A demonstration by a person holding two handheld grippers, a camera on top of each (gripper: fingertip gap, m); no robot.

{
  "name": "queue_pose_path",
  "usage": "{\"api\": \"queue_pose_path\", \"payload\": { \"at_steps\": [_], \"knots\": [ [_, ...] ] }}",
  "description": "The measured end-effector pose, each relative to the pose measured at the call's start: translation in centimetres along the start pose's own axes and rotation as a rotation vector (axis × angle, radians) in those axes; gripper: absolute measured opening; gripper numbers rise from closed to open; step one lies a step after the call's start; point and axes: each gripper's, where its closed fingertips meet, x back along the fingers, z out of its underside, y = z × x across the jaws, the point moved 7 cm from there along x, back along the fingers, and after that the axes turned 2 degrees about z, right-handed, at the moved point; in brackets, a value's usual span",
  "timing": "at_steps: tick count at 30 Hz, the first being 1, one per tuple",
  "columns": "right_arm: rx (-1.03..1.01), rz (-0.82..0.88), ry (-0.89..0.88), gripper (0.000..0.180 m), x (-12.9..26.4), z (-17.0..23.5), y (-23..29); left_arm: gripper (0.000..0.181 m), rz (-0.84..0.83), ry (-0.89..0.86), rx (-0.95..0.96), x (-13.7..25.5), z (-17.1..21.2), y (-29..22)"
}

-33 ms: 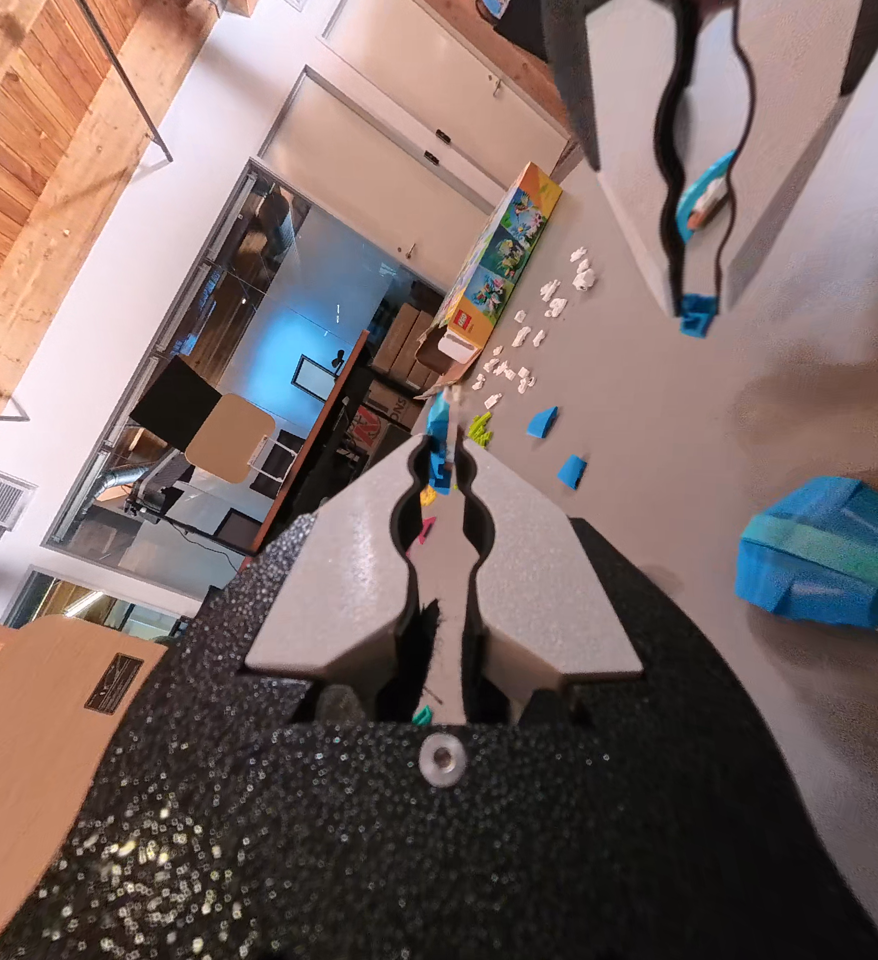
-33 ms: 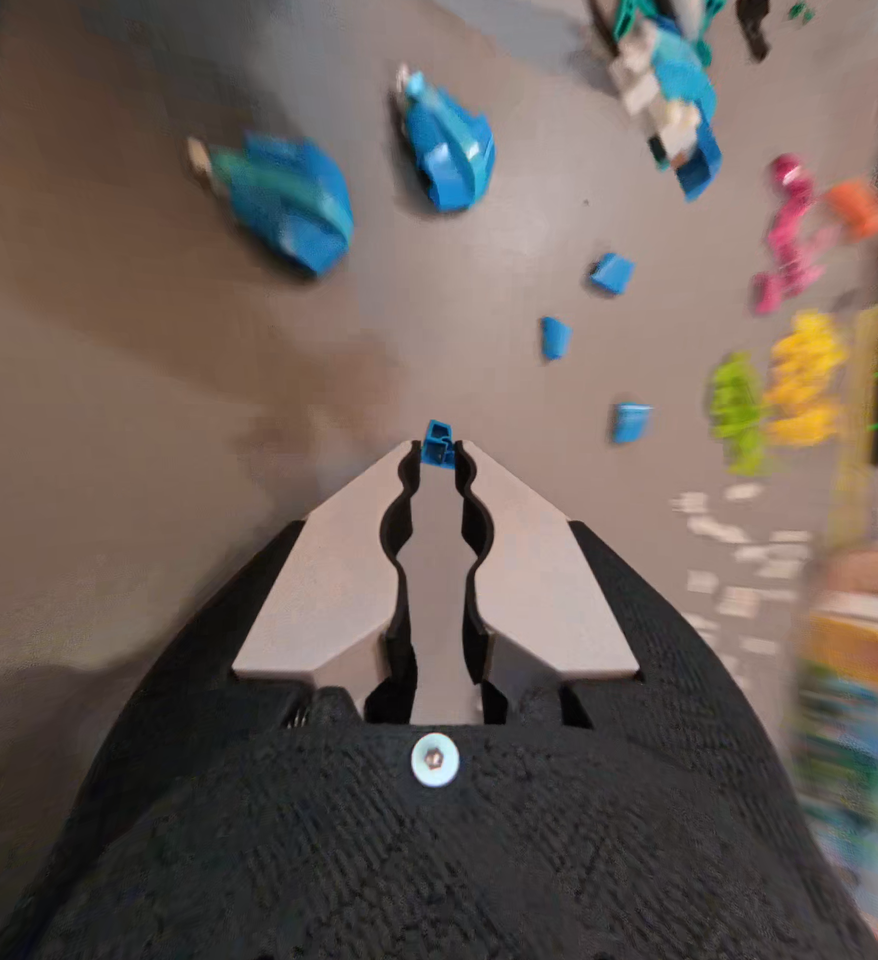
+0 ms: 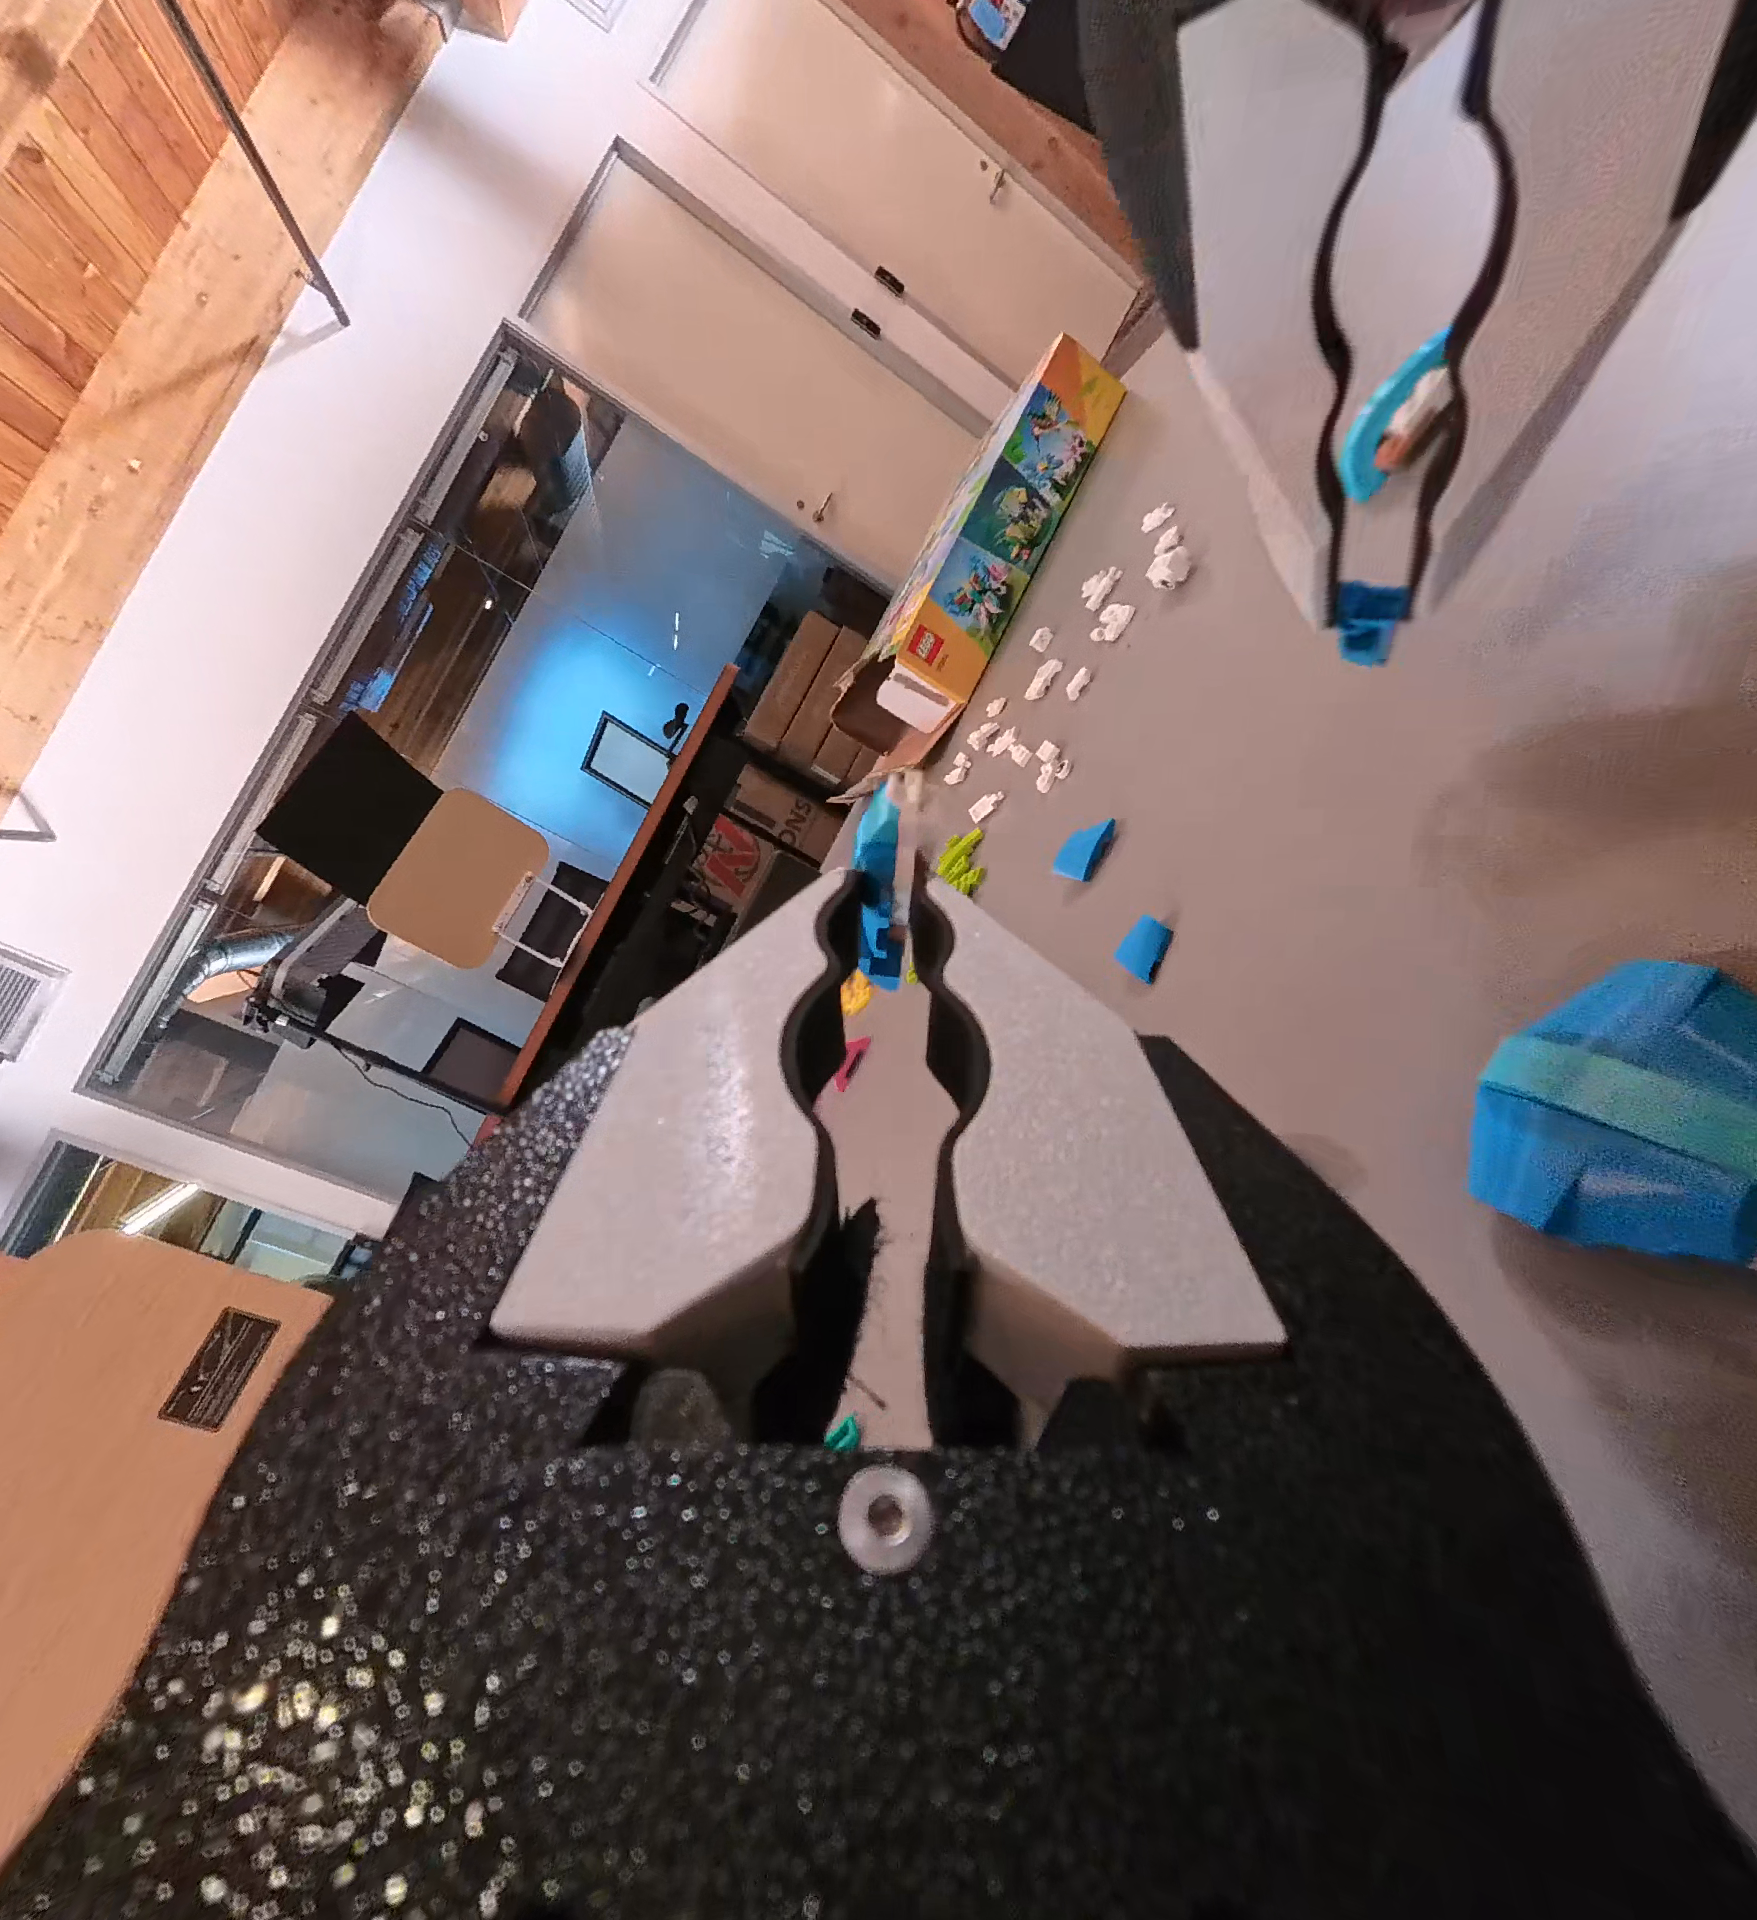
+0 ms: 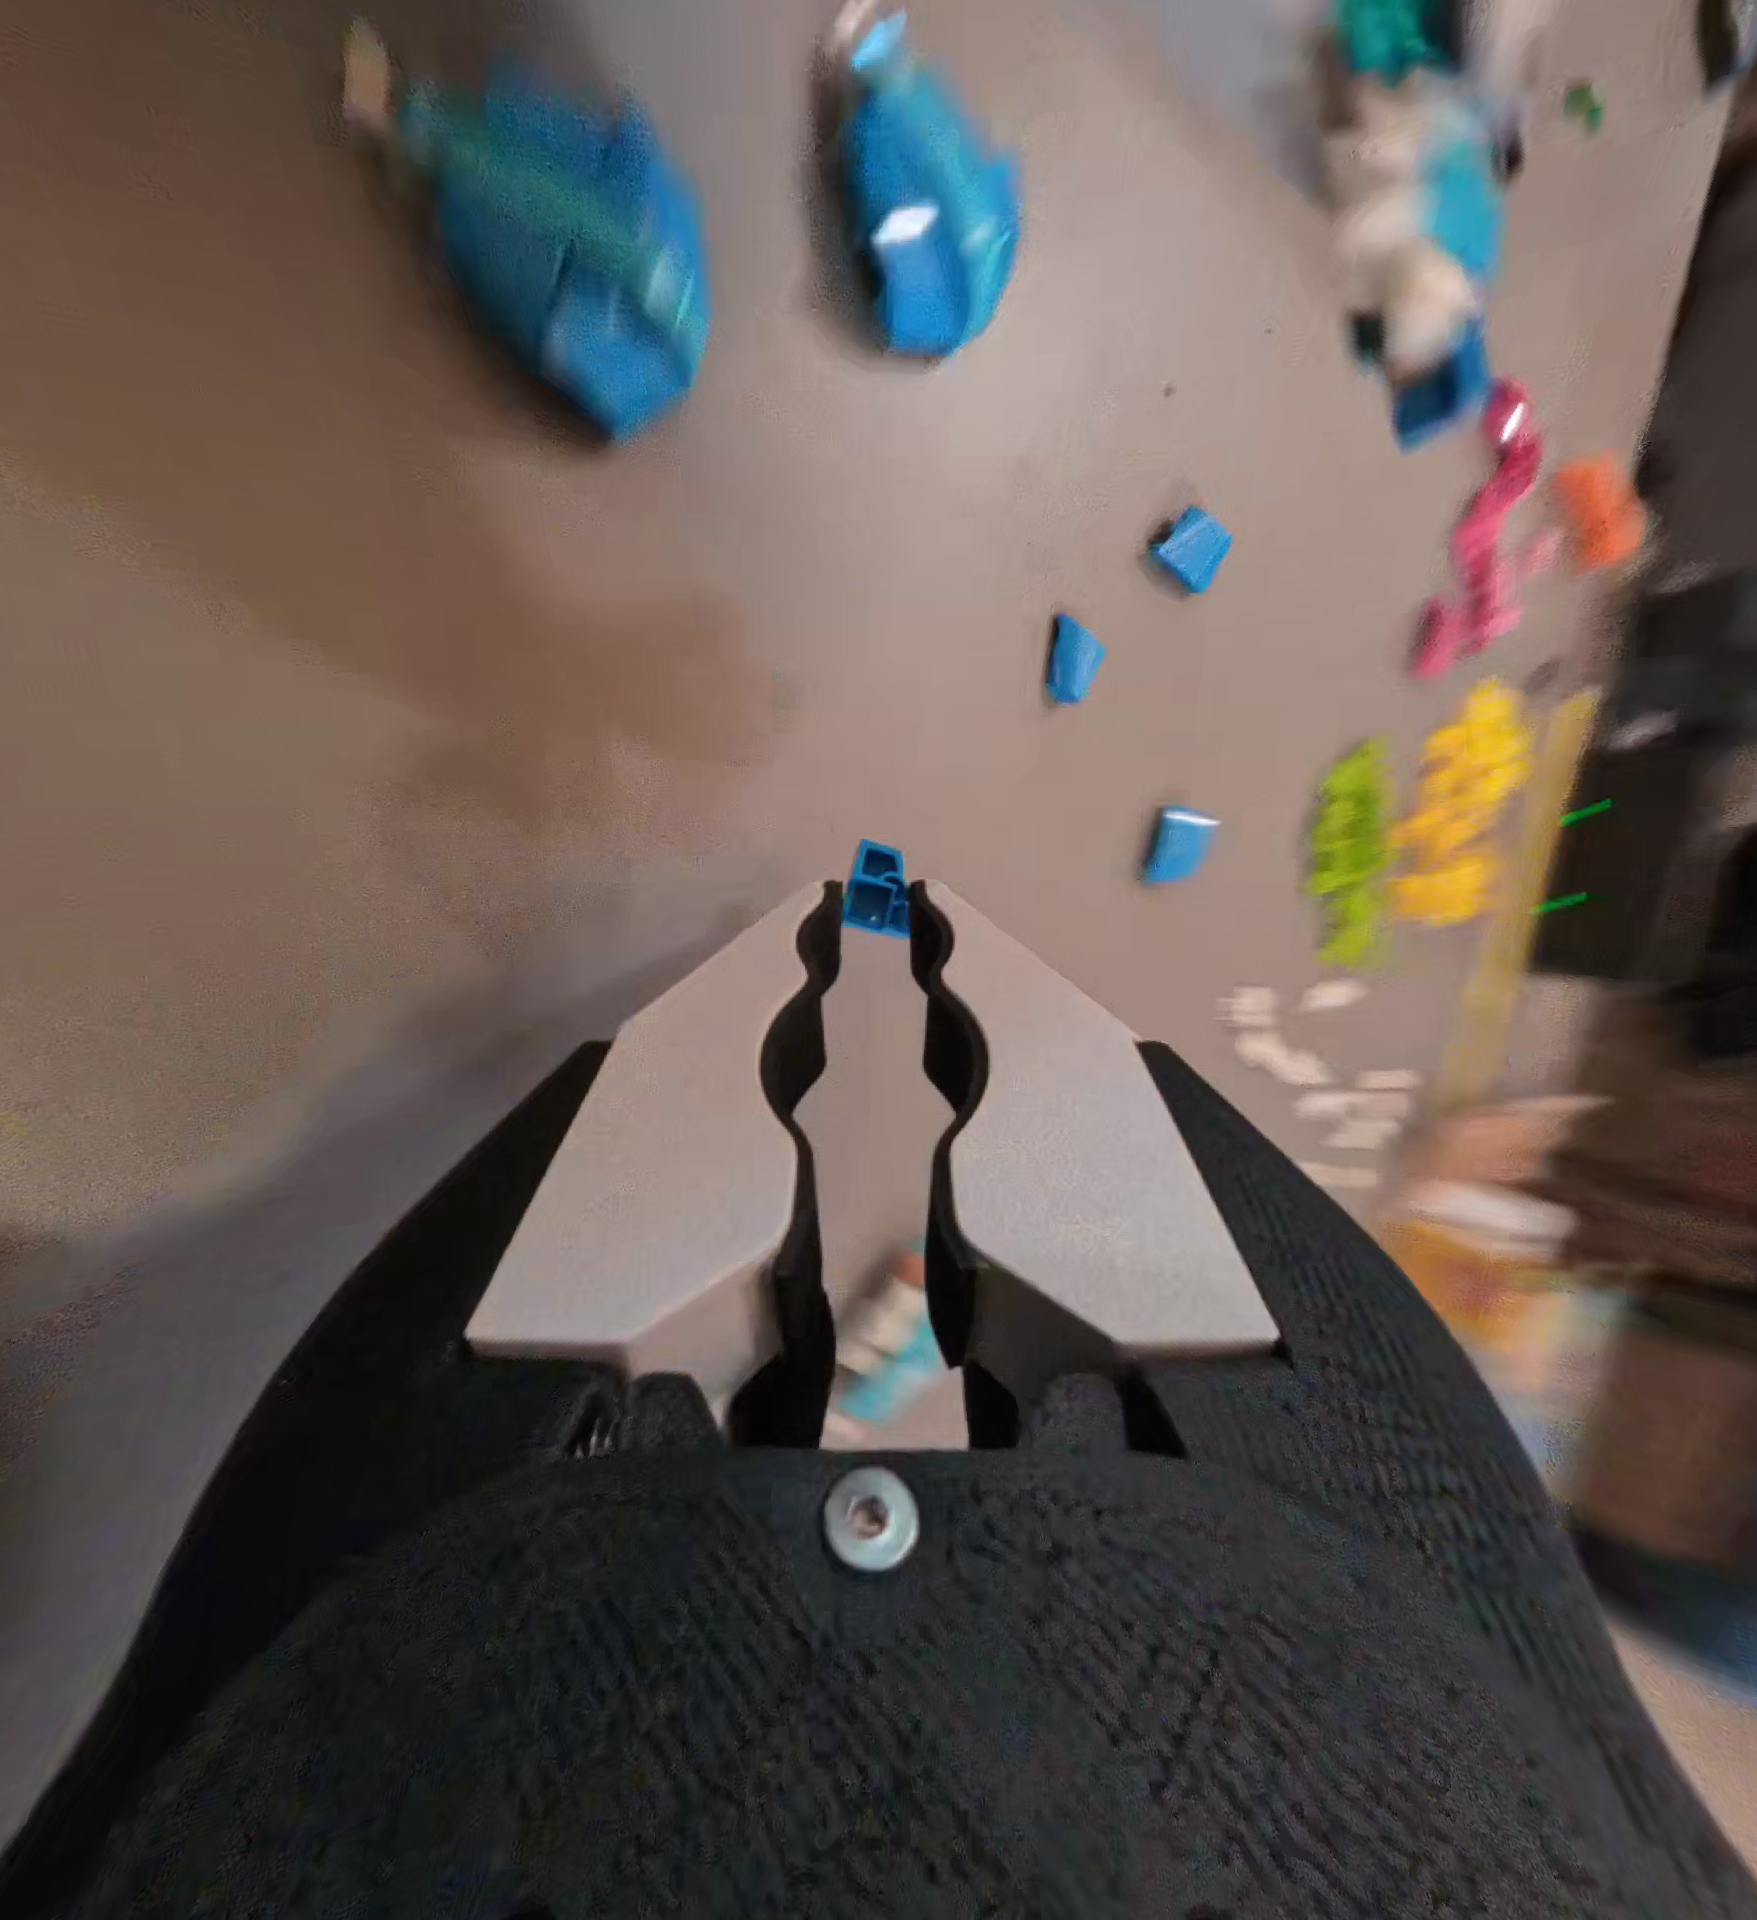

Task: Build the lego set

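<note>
**Both grippers carry blue pieces above the worktop**

The right gripper (image 4: 876,902) is clenched on a small blue brick (image 4: 878,894), pinched at the very tips with its hollow underside facing the camera. In the left wrist view that same gripper hangs at 1 o'clock, the brick (image 3: 1367,621) poking out below its tips. The left gripper (image 3: 889,914) is closed around a slim blue-and-white assembly (image 3: 882,883) that stands up past its tips at 12 o'clock.

On the grey worktop (image 4: 230,727) lie two larger blue sub-builds (image 4: 567,260) (image 4: 931,239) at 11 and 12 o'clock, three loose blue slopes at about 1 o'clock, and piles of lime (image 4: 1352,852), yellow (image 4: 1456,810), pink (image 4: 1487,530) and white pieces toward 2 and 3 o'clock. The set's box (image 3: 1009,520) rests at the worktop's far edge.

The brick looks light, rigid and smooth-sided, so it would likely twist or pop out if squeezed off-centre; flat opposite walls seem the safest hold. The slim assembly is probably fragile at its joints and best held low, near its base, when the brick is pressed on.
</note>
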Motion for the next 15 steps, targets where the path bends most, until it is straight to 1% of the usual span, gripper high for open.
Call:
{"api": "queue_pose_path", "payload": {
  "at_steps": [2, 3, 4, 5, 7, 8, 10, 11, 12, 13, 15],
  "knots": [
    [0.461, 0.079, 0.218, 0.011, -0.4, 0.5, 0.1, 0.007, 0.003, -0.002, 0.005, 0.0, 0.0, -0.1],
    [0.668, 0.083, 0.302, 0.011, -0.7, 0.7, 0.5, 0.007, 0.001, -0.002, 0.001, 0.0, 0.0, -0.1],
    [0.844, 0.081, 0.345, 0.011, -0.9, 0.7, 1.0, 0.007, -0.001, -0.001, -0.003, 0.0, 0.0, -0.1],
    [0.977, 0.068, 0.362, 0.011, -1.0, 0.7, 1.6, 0.006, -0.001, -0.001, -0.004, 0.0, 0.0, -0.2],
    [1.121, 0.047, 0.347, 0.011, -1.0, 0.2, 2.8, 0.006, -0.003, -0.004, -0.006, 0.1, -0.1, -0.3],
    [1.160, 0.043, 0.325, 0.010, -0.9, -0.2, 3.3, 0.006, -0.002, -0.008, -0.006, 0.1, -0.2, -0.3],
    [1.190, 0.021, 0.239, 0.002, -0.3, -1.2, 4.5, 0.006, 0.003, -0.014, -0.005, 0.1, -0.2, -0.4],
    [1.178, 0.038, 0.199, 0.006, 0.0, -1.8, 4.7, 0.006, 0.005, -0.018, -0.005, 0.1, -0.3, -0.5],
    [1.133, 0.046, 0.168, 0.020, 0.4, -2.3, 4.7, 0.006, 0.005, -0.023, -0.004, 0.1, -0.3, -0.5],
    [1.041, 0.022, 0.146, 0.031, 0.9, -2.5, 4.6, 0.006, 0.003, -0.029, 0.001, 0.1, -0.4, -0.5],
    [0.722, -0.049, 0.105, 0.036, 2.0, -2.5, 3.9, 0.006, -0.004, -0.042, 0.003, 0.1, -0.6, -0.6]
  ]
}}
